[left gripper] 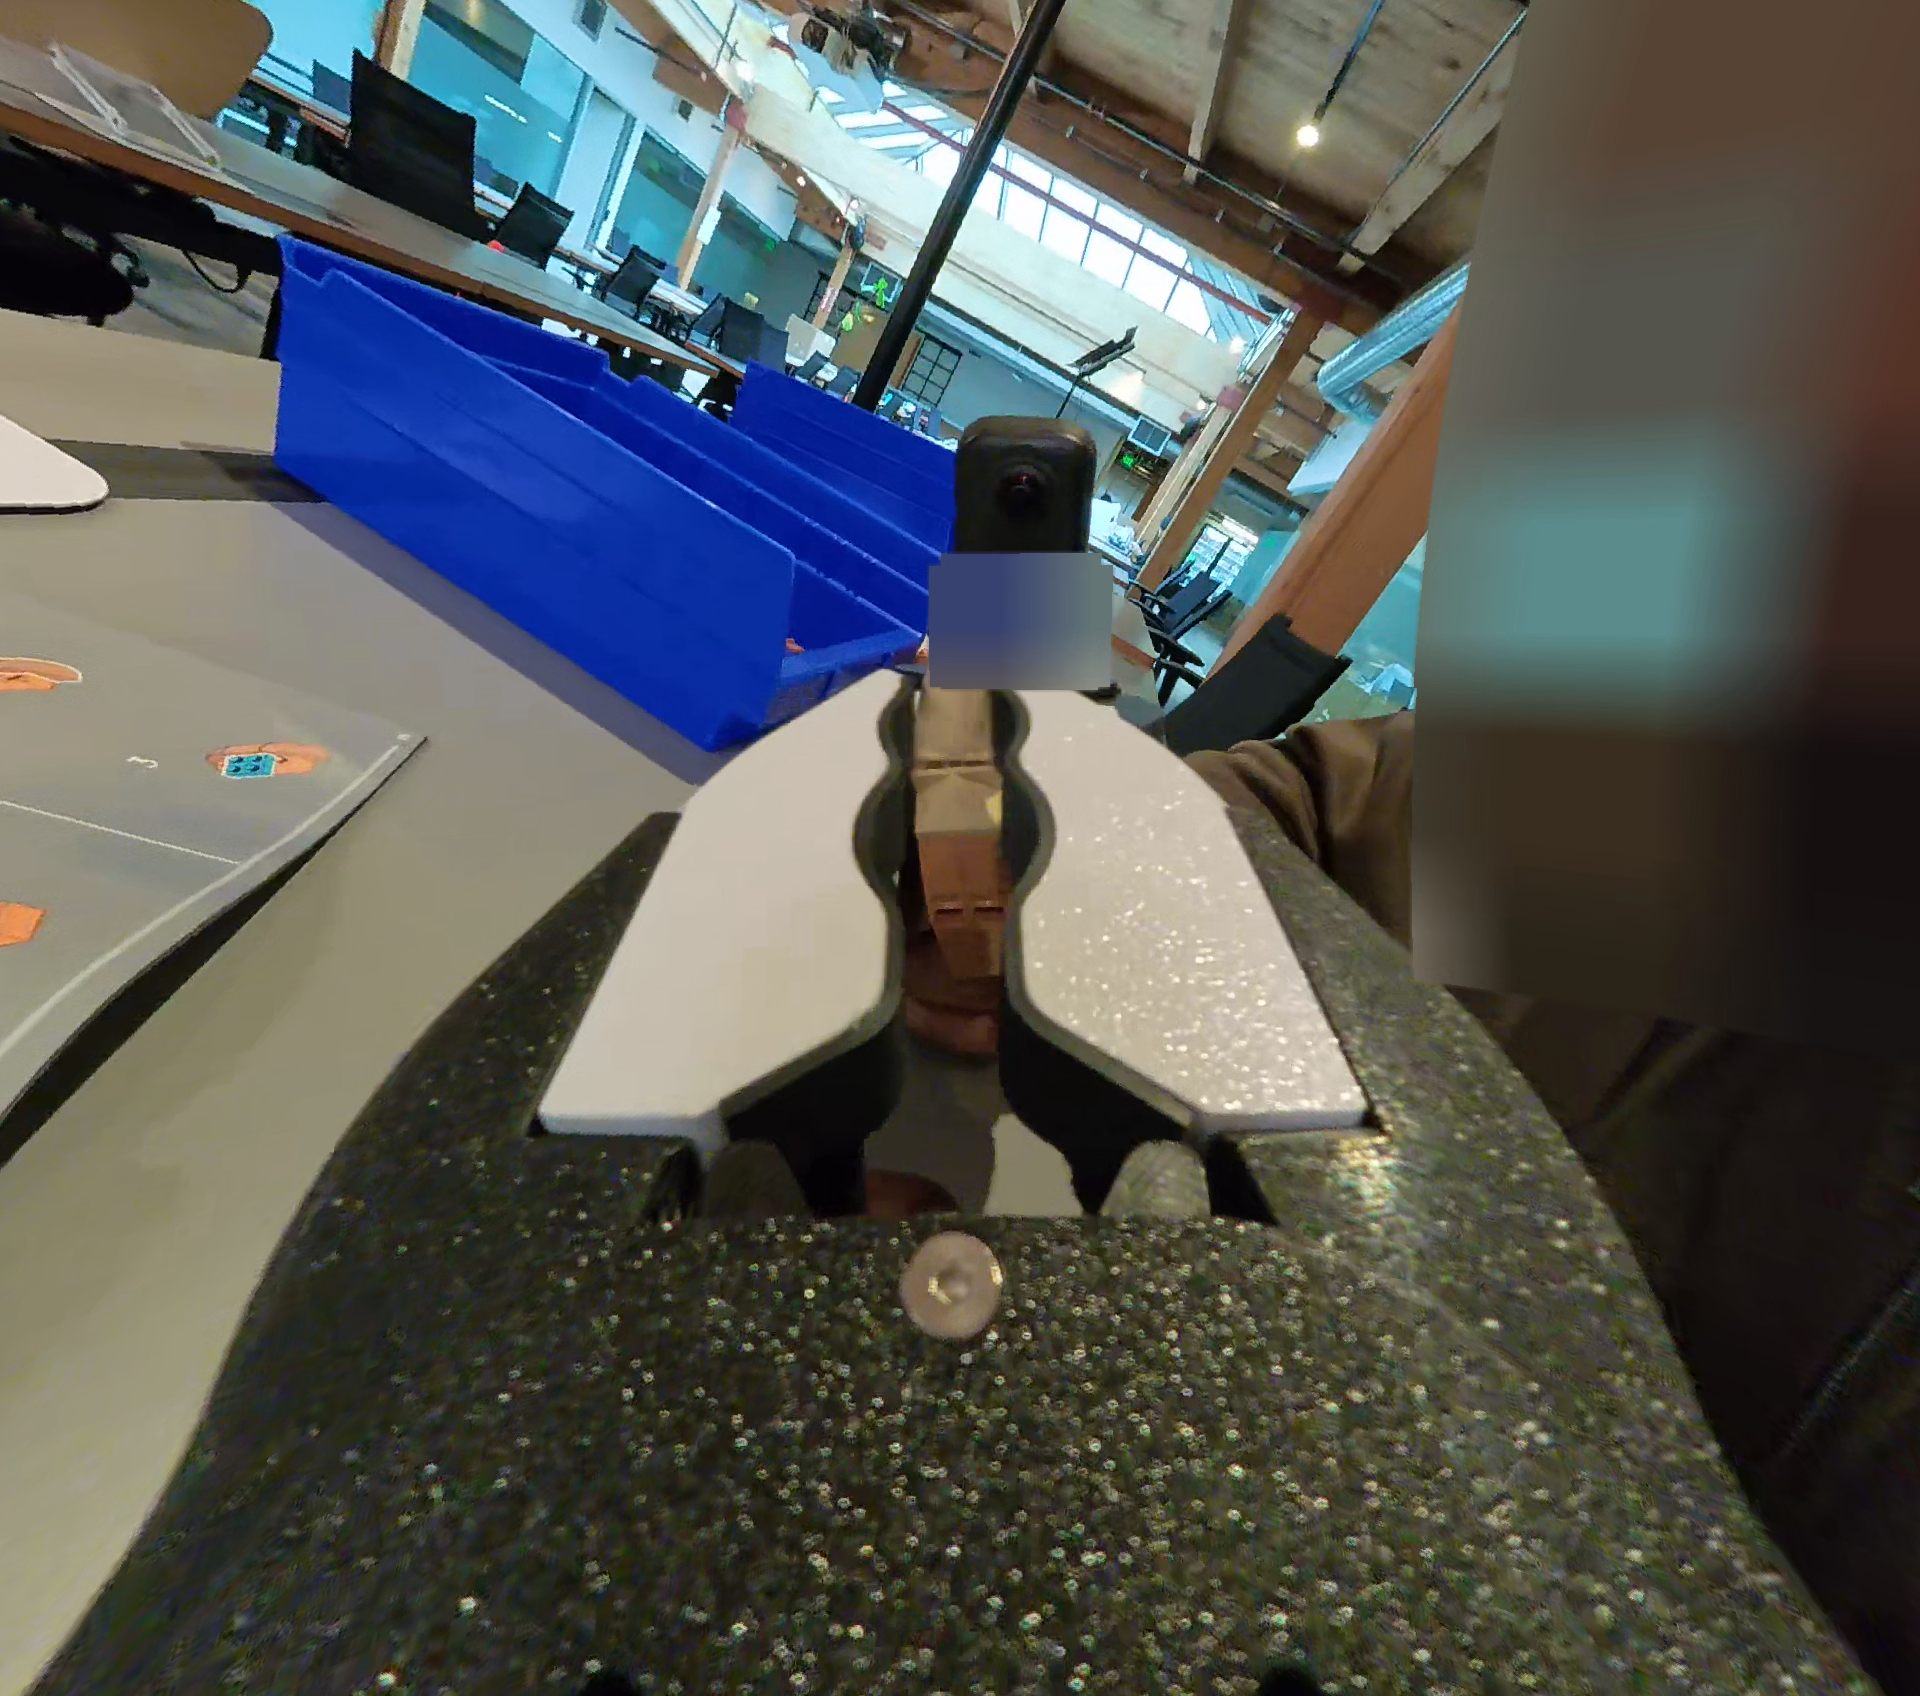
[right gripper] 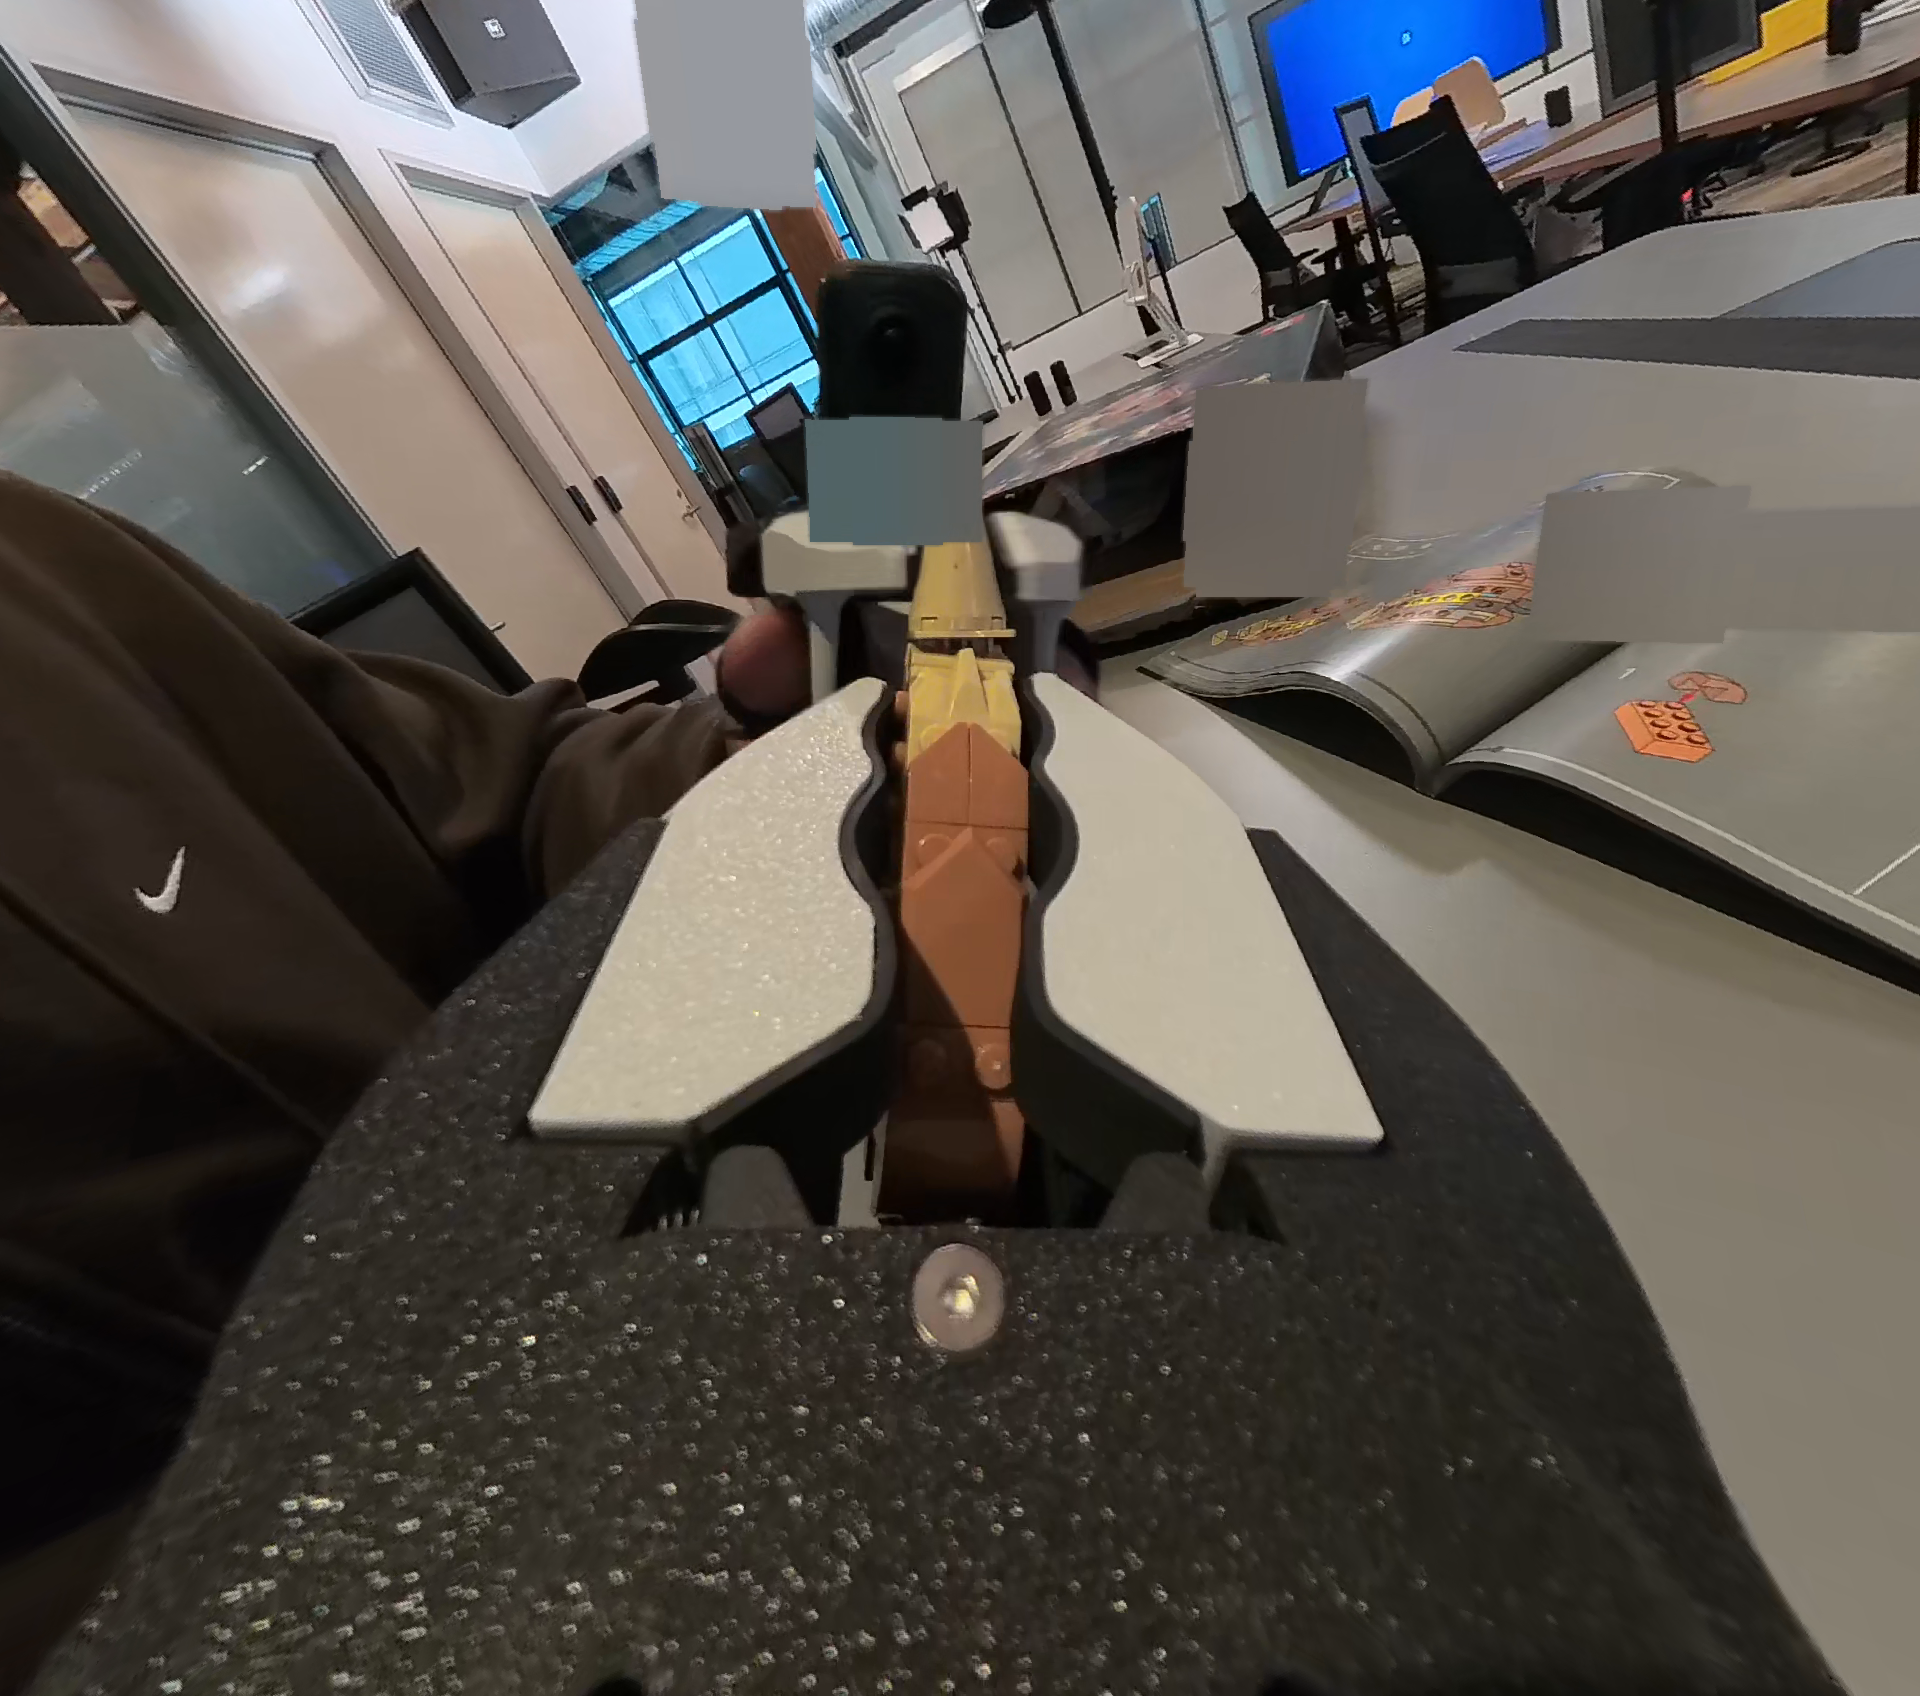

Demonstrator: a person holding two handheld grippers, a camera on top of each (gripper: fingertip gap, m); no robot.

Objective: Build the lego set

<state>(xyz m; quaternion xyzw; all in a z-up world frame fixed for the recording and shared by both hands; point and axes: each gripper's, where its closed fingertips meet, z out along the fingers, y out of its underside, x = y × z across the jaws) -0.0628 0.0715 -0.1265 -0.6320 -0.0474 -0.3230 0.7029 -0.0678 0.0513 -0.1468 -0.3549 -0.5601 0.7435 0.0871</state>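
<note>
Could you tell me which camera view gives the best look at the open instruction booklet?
The right wrist view shows the instruction booklet best: it lies open on the grey table, with both pages, the fold and a printed orange brick diagram visible. The left wrist view catches only one page's corner at its left edge, with small orange diagrams.

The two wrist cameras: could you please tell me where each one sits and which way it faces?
Left wrist view: on the left gripper, looking along its fingers past blue bins to the ceiling; a brown sleeve shows.
Right wrist view: on the right gripper, facing the left gripper and doors; a sleeve shows.
Shared: the lego assembly, clamped from both ends, and the open instruction booklet.
</note>
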